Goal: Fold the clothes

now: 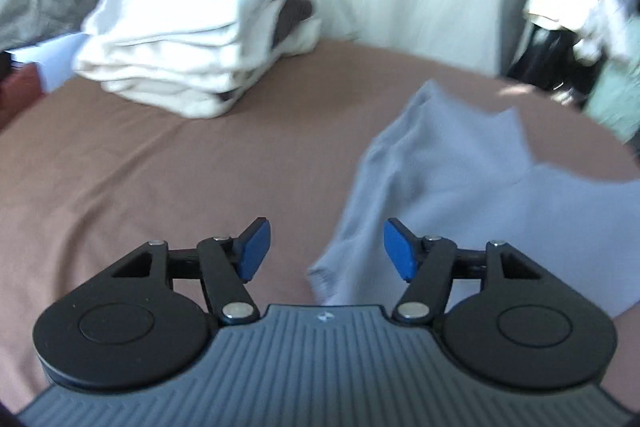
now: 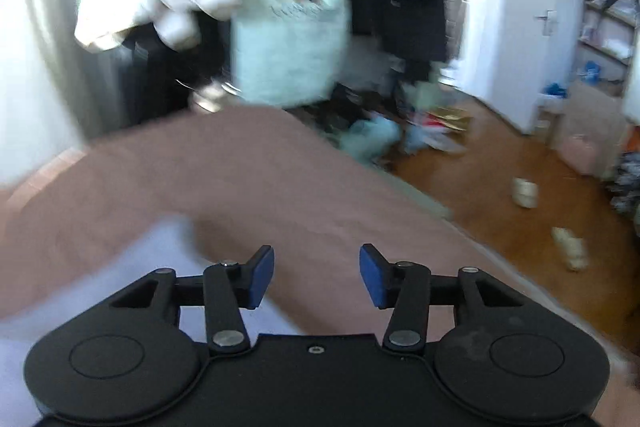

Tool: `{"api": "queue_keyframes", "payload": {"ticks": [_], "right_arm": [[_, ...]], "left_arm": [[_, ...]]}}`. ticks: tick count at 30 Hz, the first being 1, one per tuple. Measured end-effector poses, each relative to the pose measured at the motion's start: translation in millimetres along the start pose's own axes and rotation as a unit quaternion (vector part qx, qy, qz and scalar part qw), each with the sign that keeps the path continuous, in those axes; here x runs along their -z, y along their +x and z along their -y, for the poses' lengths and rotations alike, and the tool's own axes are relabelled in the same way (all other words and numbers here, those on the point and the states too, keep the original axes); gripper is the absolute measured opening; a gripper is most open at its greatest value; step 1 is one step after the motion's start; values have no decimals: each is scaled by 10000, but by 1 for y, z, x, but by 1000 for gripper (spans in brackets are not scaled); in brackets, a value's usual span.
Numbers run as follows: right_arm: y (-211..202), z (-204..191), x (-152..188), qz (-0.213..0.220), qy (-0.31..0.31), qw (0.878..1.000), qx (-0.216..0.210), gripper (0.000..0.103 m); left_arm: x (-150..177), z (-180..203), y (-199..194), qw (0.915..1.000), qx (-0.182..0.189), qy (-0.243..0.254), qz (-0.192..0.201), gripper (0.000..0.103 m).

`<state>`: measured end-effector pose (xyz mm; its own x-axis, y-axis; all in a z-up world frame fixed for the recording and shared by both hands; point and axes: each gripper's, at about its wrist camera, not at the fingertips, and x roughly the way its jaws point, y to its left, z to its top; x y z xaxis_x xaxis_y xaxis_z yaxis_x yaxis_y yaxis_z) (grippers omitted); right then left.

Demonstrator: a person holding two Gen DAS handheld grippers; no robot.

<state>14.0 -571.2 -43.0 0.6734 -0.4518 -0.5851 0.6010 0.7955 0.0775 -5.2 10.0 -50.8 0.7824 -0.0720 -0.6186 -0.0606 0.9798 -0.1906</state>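
A pale blue-grey garment lies crumpled on the brown bed sheet, to the right of centre in the left wrist view. My left gripper hovers open just above its near left edge, blue pads apart and nothing pinched between them. In the right wrist view the same garment shows as a blurred pale patch at the lower left. My right gripper is open over bare sheet beside it, holding nothing.
A stack of folded white clothes with a dark piece in it sits at the far left of the bed. Hanging clothes and a dark coat crowd the bed's far side. Wooden floor with scattered items lies beyond the right edge; a white door stands behind.
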Motion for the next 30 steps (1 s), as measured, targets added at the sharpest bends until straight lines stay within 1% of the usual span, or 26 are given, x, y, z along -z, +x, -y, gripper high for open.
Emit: {"api": "queue_keyframes", "payload": {"ticks": [1, 2, 3, 4, 6, 8, 9, 10, 11, 12, 14, 15, 17, 19, 20, 21, 22, 23, 24, 26, 27, 29, 30], "right_arm": [[-2, -9, 3, -37, -24, 9986, -518, 53], [-2, -20, 7, -136, -64, 9940, -1086, 53], [0, -34, 10, -267, -116, 9861, -1635, 53], [2, -51, 15, -416, -240, 9758, -2134, 53], [1, -97, 26, -824, -588, 9486, -2998, 53], [-5, -145, 38, -1272, -963, 9139, -3733, 53], [-12, -173, 43, -1422, -1265, 8961, -4010, 53], [-23, -203, 48, -1347, -1697, 8800, -4227, 53], [-34, -233, 57, -1136, -2249, 8636, -4366, 53], [-37, -259, 67, -1062, -2690, 8489, -4424, 53], [-30, -300, 86, -1227, -3251, 8237, -4481, 52], [-23, -312, 93, -1194, -3386, 8243, -4378, 52], [-1, -321, 104, -890, -3355, 8526, -3906, 47], [21, -329, 115, -583, -3310, 8776, -3417, 11], [33, -333, 121, -429, -3283, 8888, -3168, 0], [38, -334, 122, -314, -3261, 8960, -2997, 13], [38, -331, 118, -239, -3247, 8997, -2909, 30], [38, -328, 112, -174, -3240, 9027, -2826, 48], [38, -325, 105, -154, -3194, 9030, -2869, 49], [38, -321, 96, -251, -2988, 8971, -3246, 50], [39, -318, 93, -390, -2864, 8910, -3501, 51], [42, -314, 88, -668, -2643, 8784, -3926, 51], [44, -315, 91, -752, -2595, 8768, -3977, 51]], "left_arm": [[-6, 3, 10, 9998, 175, 23, -118, 63], [-13, 7, 21, 9991, 330, 70, -253, 63], [-20, 12, 32, 9980, 485, 117, -389, 63], [-25, 18, 42, 9969, 573, 222, -486, 63], [-41, 33, 68, 9942, 658, 540, -663, 64], [-58, 46, 97, 9913, 697, 744, -831, 64], [-68, 51, 111, 9902, 729, 770, -909, 64], [-77, 56, 124, 9890, 760, 796, -988, 64], [-85, 60, 135, 9877, 799, 841, -1044, 64], [-91, 65, 145, 9864, 840, 892, -1092, 64], [-103, 74, 166, 9836, 922, 994, -1189, 64], [-107, 79, 176, 9827, 844, 1084, -1240, 64], [-111, 89, 194, 9807, 632, 1292, -1324, 64], [-112, 94, 205, 9785, 394, 1542, -1314, 64], [-112, 97, 209, 9765, 216, 1708, -1298, 64], [-113, 99, 213, 9751, 98, 1824, -1262, 64], [-115, 101, 217, 9739, 10, 1915, -1218, 64], [-117, 102, 219, 9747, 57, 1905, -1170, 64], [-121, 104, 220, 9766, 224, 1833, -1105, 64], [-127, 107, 221, 9794, 608, 1669, -963, 66], [-130, 111, 226, 9786, 693, 1684, -959, 72], [-135, 121, 243, 9763, 690, 1766, -1042, 73], [-137, 125, 252, 9757, 714, 1750, -1112, 72]]}}
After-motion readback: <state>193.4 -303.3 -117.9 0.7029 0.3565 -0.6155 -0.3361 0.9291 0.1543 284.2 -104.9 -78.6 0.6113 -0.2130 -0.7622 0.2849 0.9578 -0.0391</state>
